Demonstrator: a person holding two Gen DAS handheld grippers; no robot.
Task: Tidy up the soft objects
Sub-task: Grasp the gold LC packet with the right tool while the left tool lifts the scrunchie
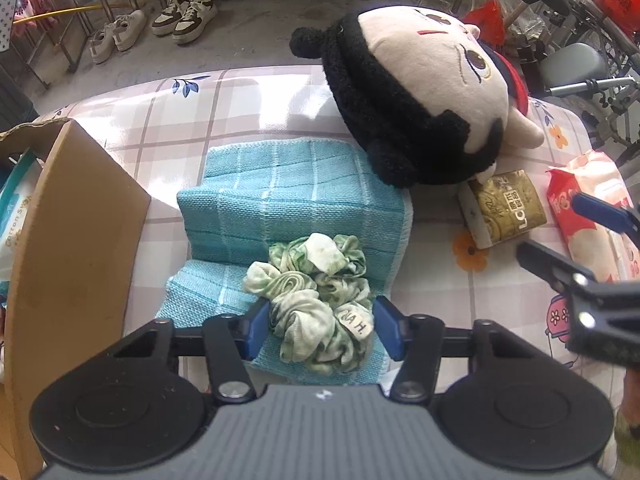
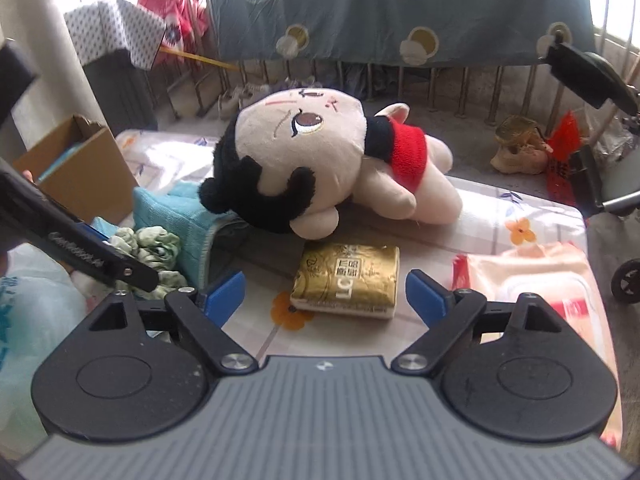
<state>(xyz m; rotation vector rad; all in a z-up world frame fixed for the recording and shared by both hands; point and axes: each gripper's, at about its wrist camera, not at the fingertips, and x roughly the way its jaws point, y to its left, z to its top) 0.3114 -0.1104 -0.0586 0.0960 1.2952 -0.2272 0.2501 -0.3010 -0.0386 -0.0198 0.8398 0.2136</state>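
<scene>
A green-and-white scrunchie [image 1: 316, 296] lies on a folded teal towel [image 1: 280, 200]. My left gripper [image 1: 322, 330] is open, its blue pads on either side of the scrunchie's near end. A plush doll [image 1: 416, 96] with black hair lies on its side behind the towel; it also shows in the right wrist view [image 2: 320, 164]. My right gripper [image 2: 326, 298] is open and empty, just in front of a gold tissue pack [image 2: 348, 280]. The scrunchie [image 2: 154, 246] and towel [image 2: 176, 210] show at the left of the right wrist view.
A cardboard box [image 1: 64, 240] with packs inside stands at the left. A pink wet-wipe pack [image 2: 532, 280] lies at the right. The floral checked tablecloth [image 1: 200, 108] covers the table. Shoes [image 1: 180, 16] and railings stand beyond the far edge. A wheelchair [image 2: 600, 120] is at the right.
</scene>
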